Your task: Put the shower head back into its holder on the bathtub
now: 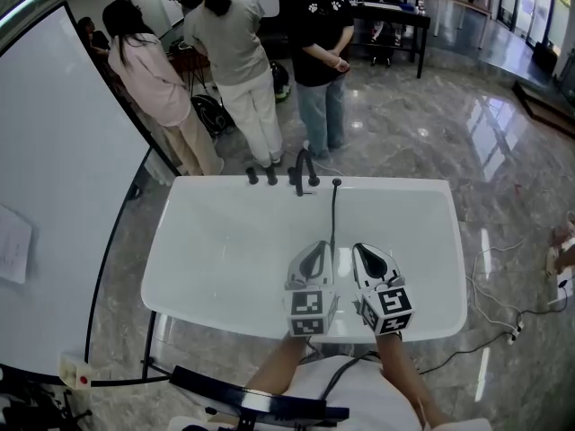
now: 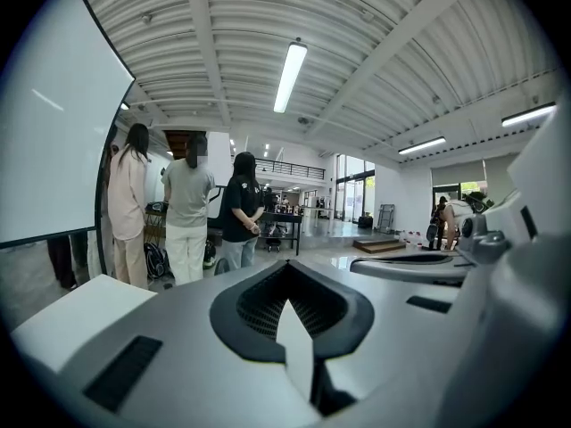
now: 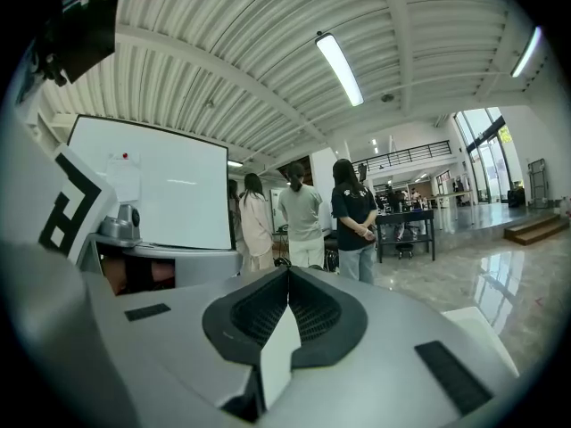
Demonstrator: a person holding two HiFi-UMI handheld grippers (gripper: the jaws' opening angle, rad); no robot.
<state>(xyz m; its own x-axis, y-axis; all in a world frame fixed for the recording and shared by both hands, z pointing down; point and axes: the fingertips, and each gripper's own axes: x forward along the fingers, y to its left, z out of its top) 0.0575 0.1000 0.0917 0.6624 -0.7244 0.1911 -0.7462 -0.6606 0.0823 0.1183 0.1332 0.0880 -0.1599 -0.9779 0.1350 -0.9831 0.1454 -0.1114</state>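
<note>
Left gripper [image 1: 317,246] shut, empty | right gripper [image 1: 365,250] likewise, both over the bathtub's [image 1: 422,196] near rim | shower head [image 1: 334,212]: I'd judge it light, rigid, slick; grip mid-handle | holder [image 1: 301,176] at far rim

The bathtub [image 1: 207,268] lies open across its width, but the taps [image 1: 304,173] and a thin black hose [image 1: 333,218] crowd its far rim, with a whiteboard [image 1: 54,196] flanking the left.

L tongs [image 1: 314,250] & R tongs [image 1: 368,251] both closed, empty, side by side.
</note>
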